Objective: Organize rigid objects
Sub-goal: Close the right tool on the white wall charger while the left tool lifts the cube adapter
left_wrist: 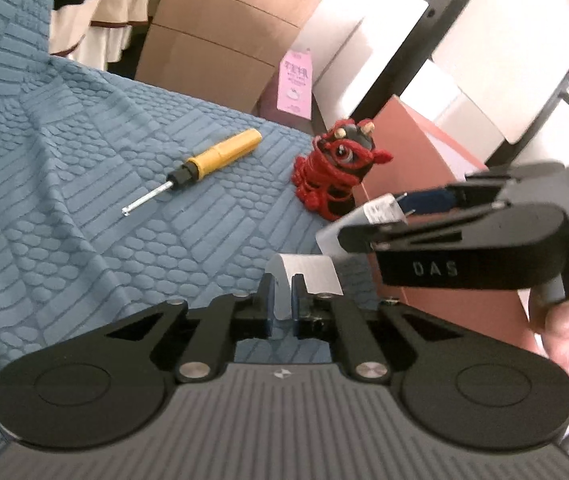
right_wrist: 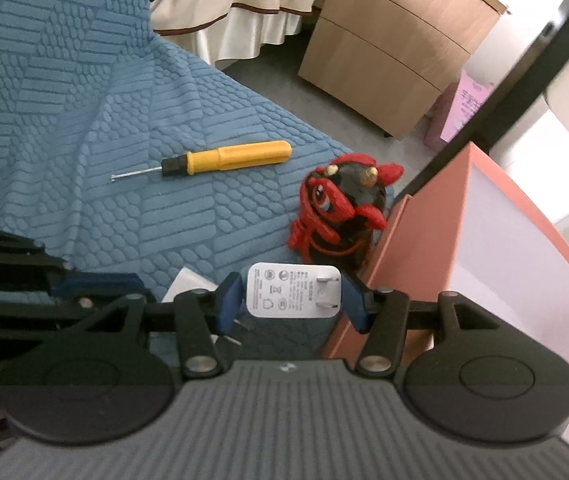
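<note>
The right gripper (right_wrist: 290, 300) is clamped on a white rectangular plastic plug adapter (right_wrist: 292, 290), prongs to one side, held just beside the salmon-pink open box (right_wrist: 424, 240) — presumably for dropping it in. The left gripper (left_wrist: 282, 304) pinches a thin white card-like piece (left_wrist: 308, 274), its identity unclear. A yellow-handled screwdriver (left_wrist: 204, 164) and a red-and-black dragon figurine (left_wrist: 336, 168) lie loose on the blue textured cover (left_wrist: 84, 160) — apparently awaiting sorting.

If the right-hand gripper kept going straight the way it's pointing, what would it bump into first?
Probably the red toy figure. The right gripper, shut on a white charger, points along the blue cover with the toy just ahead, beside the pink box. Depth is hard to judge.
</note>
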Motion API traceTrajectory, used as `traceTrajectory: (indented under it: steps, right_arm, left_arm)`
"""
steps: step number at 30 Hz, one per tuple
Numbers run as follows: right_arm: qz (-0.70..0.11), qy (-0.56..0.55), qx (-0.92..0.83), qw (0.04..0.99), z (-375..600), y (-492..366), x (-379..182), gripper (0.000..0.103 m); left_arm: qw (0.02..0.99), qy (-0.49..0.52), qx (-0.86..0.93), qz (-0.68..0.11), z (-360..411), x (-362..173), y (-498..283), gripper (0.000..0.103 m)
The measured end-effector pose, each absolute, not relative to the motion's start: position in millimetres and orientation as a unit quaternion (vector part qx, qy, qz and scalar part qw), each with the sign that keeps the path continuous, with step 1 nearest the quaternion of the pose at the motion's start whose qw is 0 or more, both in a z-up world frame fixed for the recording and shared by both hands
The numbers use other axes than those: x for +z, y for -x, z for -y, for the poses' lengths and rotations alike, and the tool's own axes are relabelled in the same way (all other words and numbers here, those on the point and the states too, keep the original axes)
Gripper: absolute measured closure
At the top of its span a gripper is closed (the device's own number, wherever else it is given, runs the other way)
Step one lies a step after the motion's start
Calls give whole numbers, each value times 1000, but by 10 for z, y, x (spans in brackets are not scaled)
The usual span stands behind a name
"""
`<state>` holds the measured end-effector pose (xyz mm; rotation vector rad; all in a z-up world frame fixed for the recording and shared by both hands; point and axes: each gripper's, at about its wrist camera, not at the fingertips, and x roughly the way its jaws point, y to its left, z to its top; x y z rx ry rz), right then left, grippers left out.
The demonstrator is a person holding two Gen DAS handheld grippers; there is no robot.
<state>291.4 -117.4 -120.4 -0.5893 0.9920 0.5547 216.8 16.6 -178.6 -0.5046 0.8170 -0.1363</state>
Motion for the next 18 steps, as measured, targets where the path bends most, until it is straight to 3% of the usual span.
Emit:
traceTrajectory:
  steps: [3, 5, 6, 18]
  right_arm:
    - [-462, 262, 260, 806, 1202, -2896, -1174, 47]
    - [-462, 256, 260, 809, 1217, -2886, -1159, 47]
    - [-462, 255, 260, 809, 1223, -2881, -1156, 47]
    - [-456, 243, 261, 815, 1287, -2870, -1110, 47]
  left_arm:
    - [885, 250, -84, -383, -152, -1770, -2151, 84]
    - [889, 238, -90, -380, -95, -1753, -2146, 52]
    - [893, 228, -86, -378, -60, -1744, -2136, 47]
    - [907, 167, -87, -376, 317, -1924, -2244, 44]
